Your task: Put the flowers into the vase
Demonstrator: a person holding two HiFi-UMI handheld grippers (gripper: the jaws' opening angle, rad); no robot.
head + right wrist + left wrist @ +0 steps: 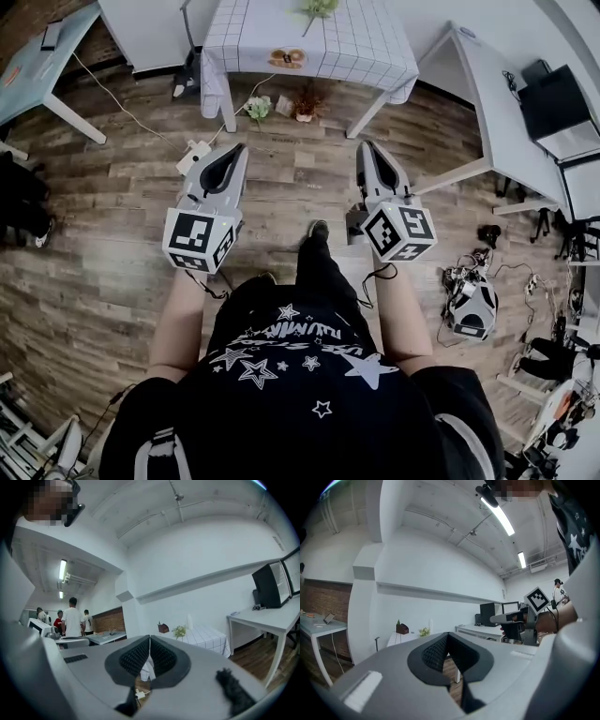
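The left forearm (176,319) and right forearm (398,314) reached straight forward from the body, side by side and well apart. They held the left gripper (232,150) and the right gripper (367,146) level above the wooden floor (122,244), tips toward the checked table (366,47). Each pair of jaws was closed pad to pad with nothing between them, while the flowers (179,631) lay on that table, well apart from both grippers, near a pale upright vase (190,620) too small to make out well.
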